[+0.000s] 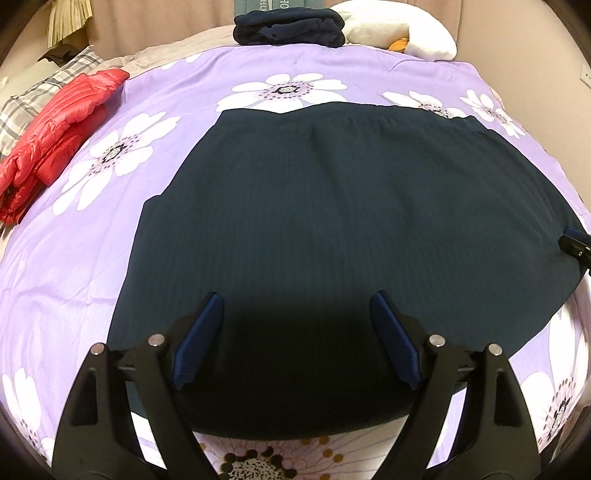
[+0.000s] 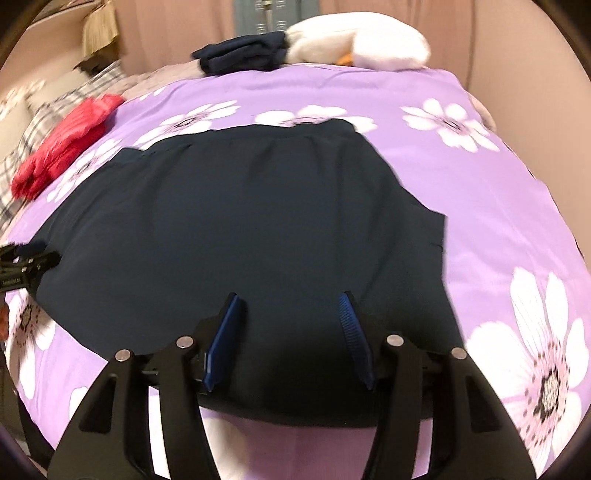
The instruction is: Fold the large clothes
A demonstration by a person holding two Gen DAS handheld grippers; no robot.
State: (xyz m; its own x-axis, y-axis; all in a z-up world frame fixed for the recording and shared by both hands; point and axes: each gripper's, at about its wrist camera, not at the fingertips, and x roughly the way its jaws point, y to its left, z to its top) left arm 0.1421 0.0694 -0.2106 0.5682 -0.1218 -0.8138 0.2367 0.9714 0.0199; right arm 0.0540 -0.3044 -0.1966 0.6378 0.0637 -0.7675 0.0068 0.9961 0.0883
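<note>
A large dark navy garment (image 1: 332, 221) lies spread flat on the purple flowered bedspread (image 1: 92, 258); it also shows in the right wrist view (image 2: 240, 229). My left gripper (image 1: 297, 299) is open and empty, hovering over the garment's near edge. My right gripper (image 2: 290, 299) is open and empty over the near edge further right. The right gripper's tip shows at the left view's right edge (image 1: 576, 245); the left gripper's tip shows at the right view's left edge (image 2: 26, 264).
A red puffer jacket (image 1: 55, 125) lies at the bed's left on a plaid pillow (image 1: 33, 99). A folded navy garment (image 1: 288, 27) and a white plush toy (image 1: 399, 29) sit at the far edge. A pink wall stands behind.
</note>
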